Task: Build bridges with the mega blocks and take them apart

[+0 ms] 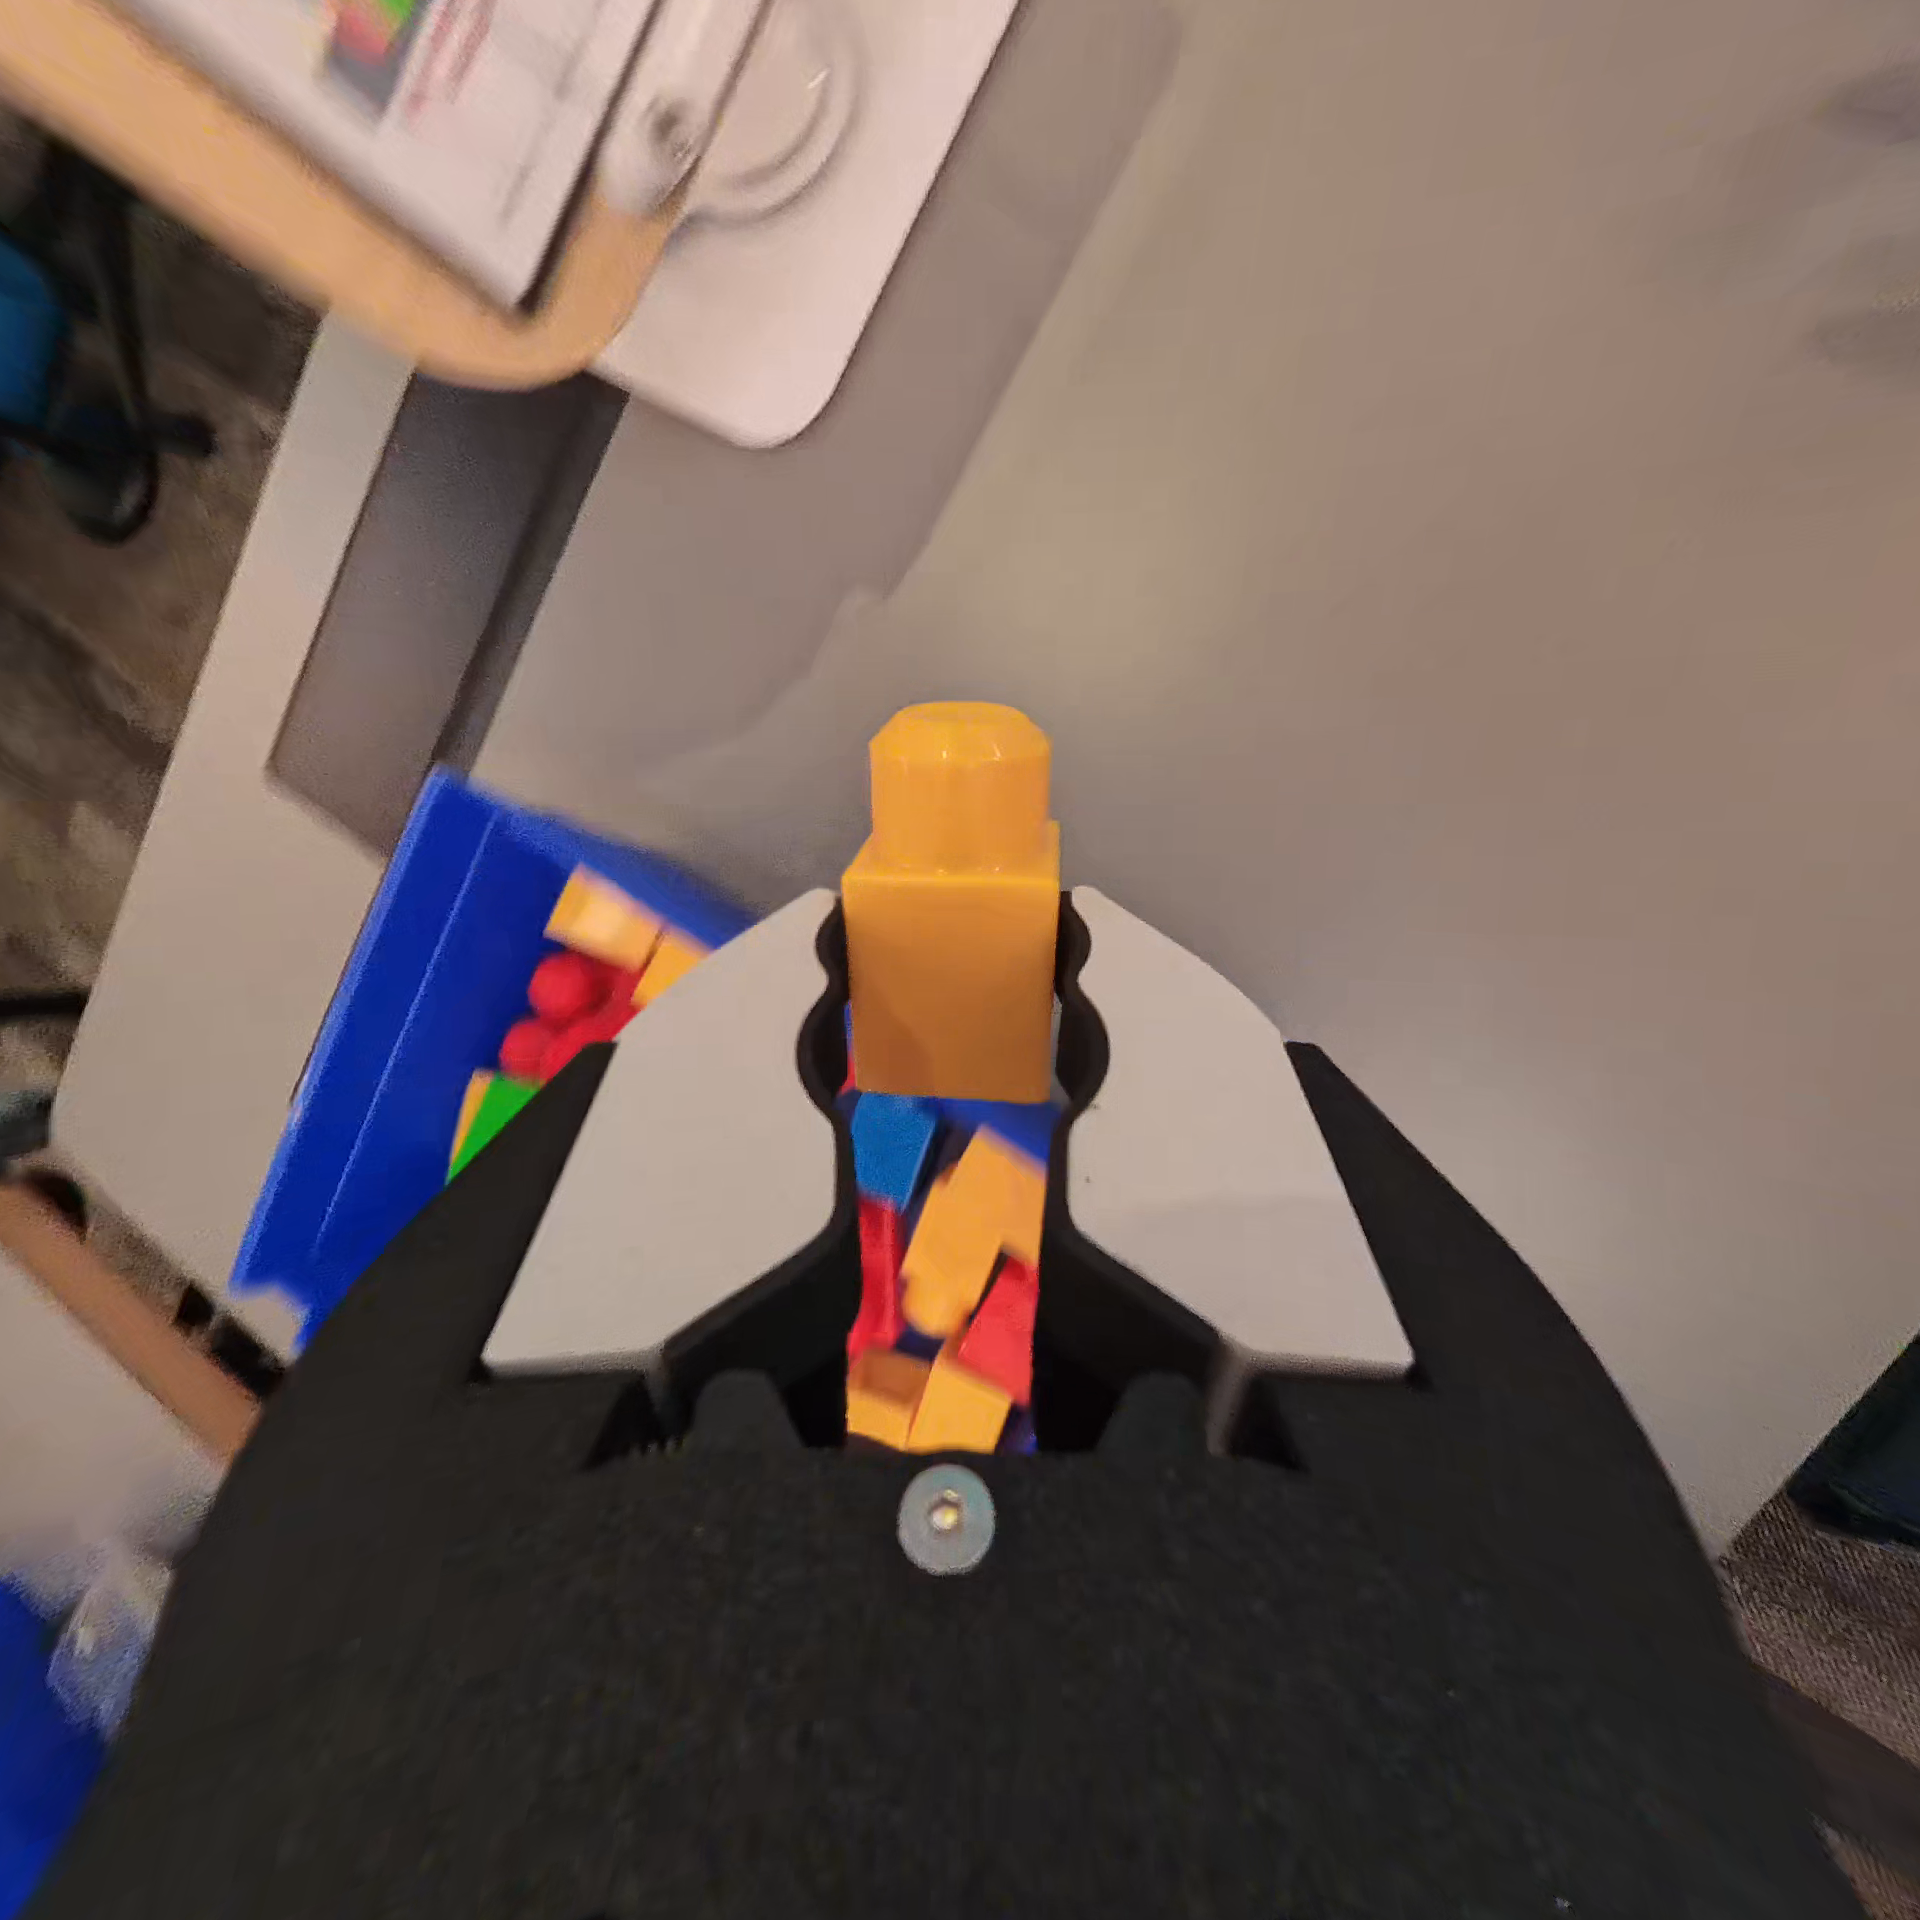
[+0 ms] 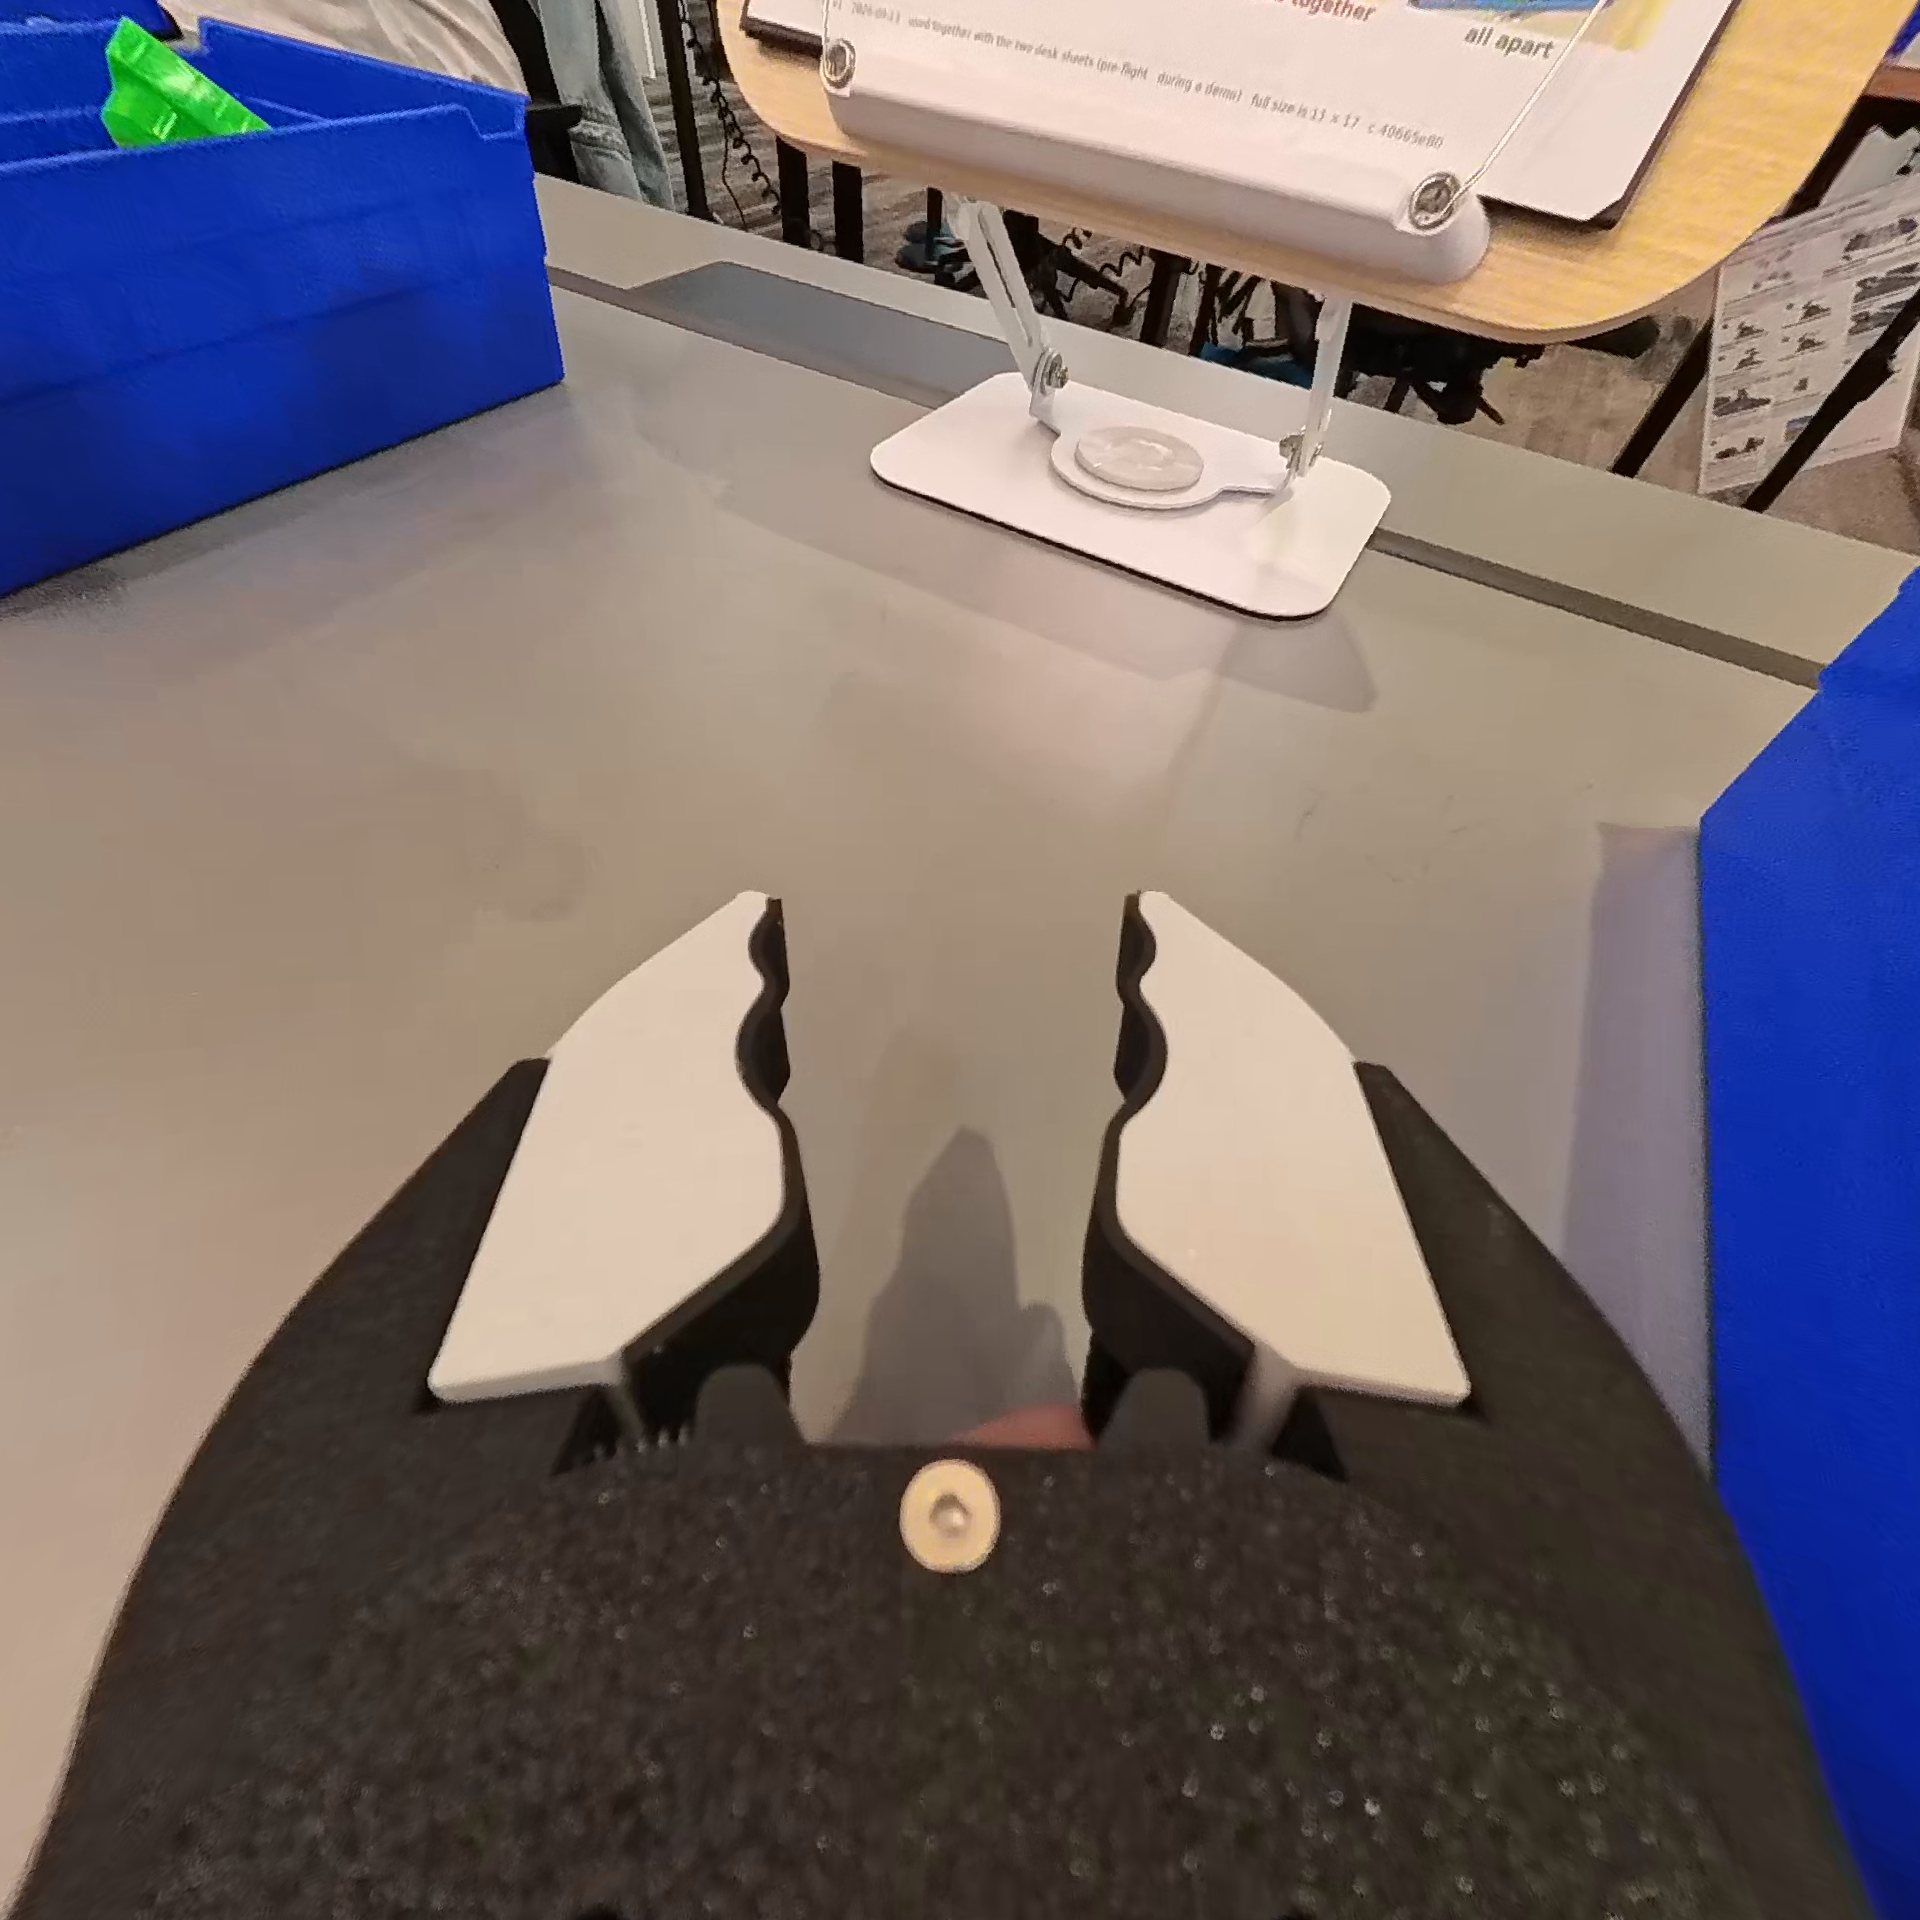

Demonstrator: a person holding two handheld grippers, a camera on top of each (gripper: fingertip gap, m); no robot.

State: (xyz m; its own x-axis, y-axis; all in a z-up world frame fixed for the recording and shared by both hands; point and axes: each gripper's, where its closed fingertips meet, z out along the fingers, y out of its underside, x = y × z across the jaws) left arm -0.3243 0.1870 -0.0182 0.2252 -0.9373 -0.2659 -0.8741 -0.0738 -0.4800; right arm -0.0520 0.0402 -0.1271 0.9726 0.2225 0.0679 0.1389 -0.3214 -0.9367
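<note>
My left gripper (image 1: 951, 914) is shut on an orange one-stud mega block (image 1: 951, 935), its stud pointing away from me, held above a blue bin (image 1: 416, 1039). The bin holds several red, orange, blue and green blocks (image 1: 956, 1247), seen between and left of the fingers. My right gripper (image 2: 954, 914) is open and empty, low over the bare grey table (image 2: 520, 779).
A white stand (image 2: 1132, 488) with a wooden board and papers rises at the table's back; it also shows in the left wrist view (image 1: 727, 260). A blue bin (image 2: 260, 312) with a green piece (image 2: 166, 94) sits far left, another blue bin (image 2: 1818, 1039) close right. The grippers' ends are close to 30 centimeters from one another.
</note>
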